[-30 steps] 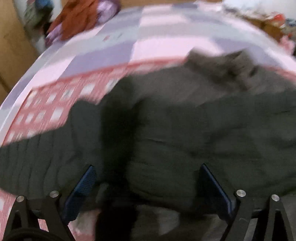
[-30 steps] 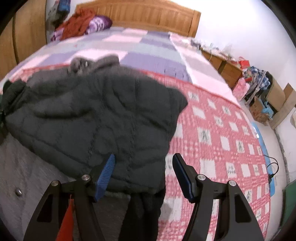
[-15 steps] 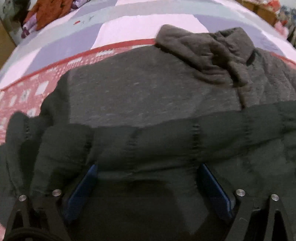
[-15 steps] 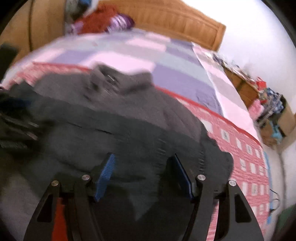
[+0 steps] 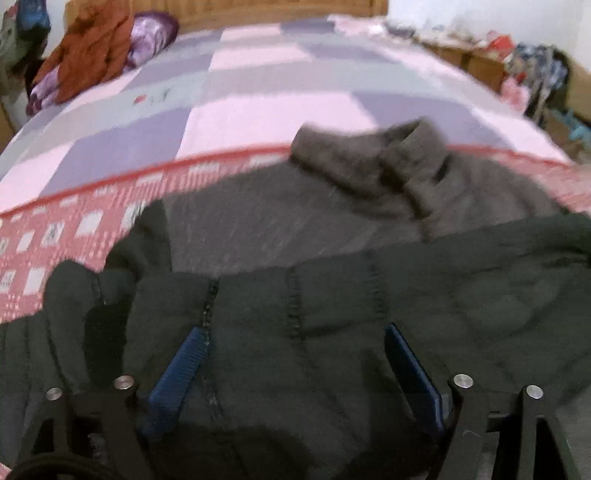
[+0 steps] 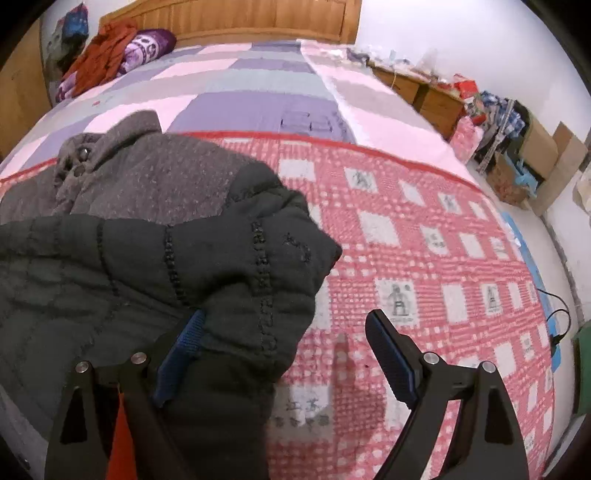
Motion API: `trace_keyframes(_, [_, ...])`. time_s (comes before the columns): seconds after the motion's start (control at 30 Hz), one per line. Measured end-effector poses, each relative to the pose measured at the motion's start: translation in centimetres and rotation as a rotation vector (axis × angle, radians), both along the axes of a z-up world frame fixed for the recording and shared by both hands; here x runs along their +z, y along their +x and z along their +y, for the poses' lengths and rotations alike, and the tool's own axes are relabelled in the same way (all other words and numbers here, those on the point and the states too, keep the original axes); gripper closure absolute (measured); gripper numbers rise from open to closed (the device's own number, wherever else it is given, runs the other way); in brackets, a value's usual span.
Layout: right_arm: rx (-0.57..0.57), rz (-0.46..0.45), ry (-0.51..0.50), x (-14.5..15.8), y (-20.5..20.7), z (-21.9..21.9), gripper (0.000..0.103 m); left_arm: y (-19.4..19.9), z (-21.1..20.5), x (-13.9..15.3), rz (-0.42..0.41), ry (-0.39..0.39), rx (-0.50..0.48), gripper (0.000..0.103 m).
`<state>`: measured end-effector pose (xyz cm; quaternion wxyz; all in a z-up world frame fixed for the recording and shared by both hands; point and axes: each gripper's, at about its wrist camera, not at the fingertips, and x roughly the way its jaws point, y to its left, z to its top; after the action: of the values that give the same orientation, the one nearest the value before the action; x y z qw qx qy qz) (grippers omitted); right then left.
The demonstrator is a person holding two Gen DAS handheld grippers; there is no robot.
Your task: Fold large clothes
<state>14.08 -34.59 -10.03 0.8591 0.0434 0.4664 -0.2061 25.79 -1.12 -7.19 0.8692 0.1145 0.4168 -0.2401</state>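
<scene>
A dark quilted jacket lies on the bed, its lower half folded up over the grey upper part, below the grey collar. My left gripper stands wide over the folded edge, with fabric lying between its blue pads. In the right wrist view the jacket ends in a rounded corner. The jaws of my right gripper are opening. Its left pad rests against that corner, and the right pad hangs free over the pink checked bedspread.
A heap of orange and purple clothes lies by the wooden headboard. Wooden cabinets and cardboard boxes with clutter line the bed's right side. A black cable lies at the right edge of the bed.
The jacket's lower half went up over the grey part and now lies flat. My right gripper's jaws spread and let go of the fabric. The left view pulled back, showing more bed.
</scene>
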Motion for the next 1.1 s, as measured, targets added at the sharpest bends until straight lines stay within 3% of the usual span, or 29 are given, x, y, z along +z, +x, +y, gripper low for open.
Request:
trace_keyframes(0.1, [0.009, -0.093, -0.039, 2.3, -1.8, 1.8, 0.014, -0.9, 0.5, 1.4, -0.014, -0.071, 0.004, 0.013])
trace_keyframes(0.17, [0.037, -0.139, -0.022, 3.4, -2.3, 3.6, 0.014, -0.8, 0.7, 1.5, -0.017, -0.071, 0.027, 0.012])
trace_keyframes(0.3, [0.156, -0.147, 0.035, 3.5, -1.4, 8.4, 0.014, 1.3, 1.9, -1.4, 0.003, 0.069, 0.146, 0.012])
trace_keyframes(0.37, [0.208, -0.109, 0.047, 2.4, -0.6, 10.3, 0.014, 2.6, 3.2, -3.5, 0.066, 0.129, 0.205, 0.011])
trace_keyframes(0.4, [0.225, -0.079, 0.056, 1.5, -0.3, 10.9, 0.014, 3.4, 4.6, -4.7, 0.131, 0.112, 0.235, 0.007])
trace_keyframes(0.47, [0.211, -0.031, 0.054, -0.3, -0.6, 10.6, 0.014, 4.0, 7.0, -5.9, 0.238, -0.013, 0.264, 0.004])
trace_keyframes(0.5, [0.194, -0.029, 0.062, -0.8, -0.9, 9.8, 0.014, 4.0, 7.7, -5.8, 0.243, -0.048, 0.269, 0.004])
trace_keyframes(0.63, [0.133, -0.044, 0.009, -0.9, -3.1, 7.3, 0.014, 3.4, 7.1, -5.2, 0.194, -0.008, 0.232, 0.004])
trace_keyframes(0.8, [-0.008, -0.025, 0.089, -0.7, -5.0, 3.9, 0.014, 2.9, 8.8, -3.3, 0.156, -0.077, 0.259, 0.005])
trace_keyframes(0.93, [-0.003, -0.031, 0.033, 0.4, -4.9, 6.0, 0.014, 2.7, 11.0, -2.2, 0.146, -0.128, 0.270, 0.005])
trace_keyframes(1.1, [0.023, -0.109, 0.082, 1.9, -2.8, 10.1, 0.014, 2.8, 12.0, -2.0, 0.151, -0.131, 0.248, 0.005])
